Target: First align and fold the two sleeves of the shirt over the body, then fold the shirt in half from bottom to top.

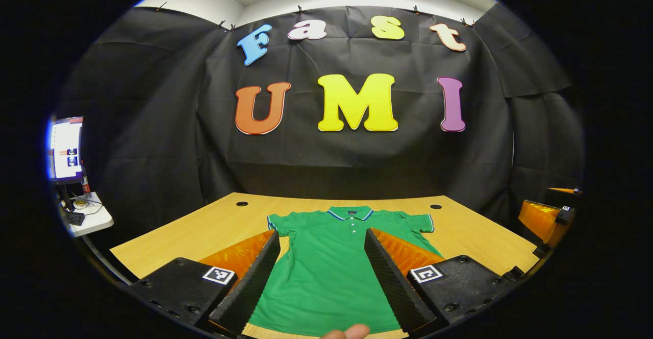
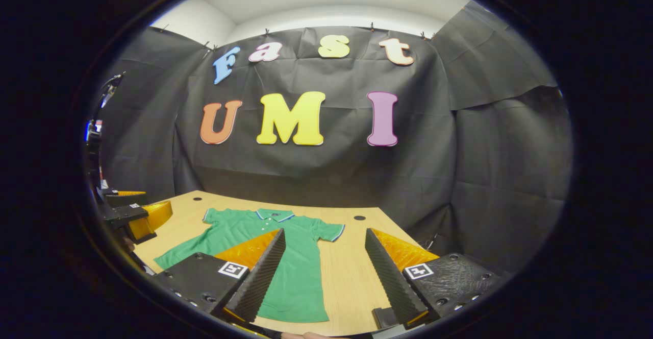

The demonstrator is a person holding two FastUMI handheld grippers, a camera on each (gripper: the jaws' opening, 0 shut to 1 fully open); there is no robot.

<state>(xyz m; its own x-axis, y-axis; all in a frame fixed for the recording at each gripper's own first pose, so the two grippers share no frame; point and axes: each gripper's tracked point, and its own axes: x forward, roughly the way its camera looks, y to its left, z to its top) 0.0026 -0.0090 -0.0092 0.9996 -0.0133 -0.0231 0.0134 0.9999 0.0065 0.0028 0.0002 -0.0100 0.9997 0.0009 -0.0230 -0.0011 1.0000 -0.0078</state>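
Observation:
A green polo shirt (image 1: 326, 267) lies flat on the wooden table (image 1: 204, 232), collar toward the far wall, both short sleeves spread out. My left gripper (image 1: 321, 277) hovers open above the shirt's lower body, nothing between its fingers. In the right gripper view the same shirt (image 2: 301, 272) lies left of centre; my right gripper (image 2: 321, 283) stands open over the shirt's right edge and the bare table (image 2: 357, 272). The right gripper's body (image 1: 546, 221) shows at the far right of the left gripper view, and the left gripper's body (image 2: 137, 216) at the far left of the right gripper view.
Black cloth walls close in the table's back and sides. Two cable holes (image 1: 242, 203) (image 1: 435, 207) sit near the table's far edge. A monitor (image 1: 65, 150) and a small white side table (image 1: 89, 216) stand off to the left. A fingertip (image 1: 352, 332) shows at the bottom edge.

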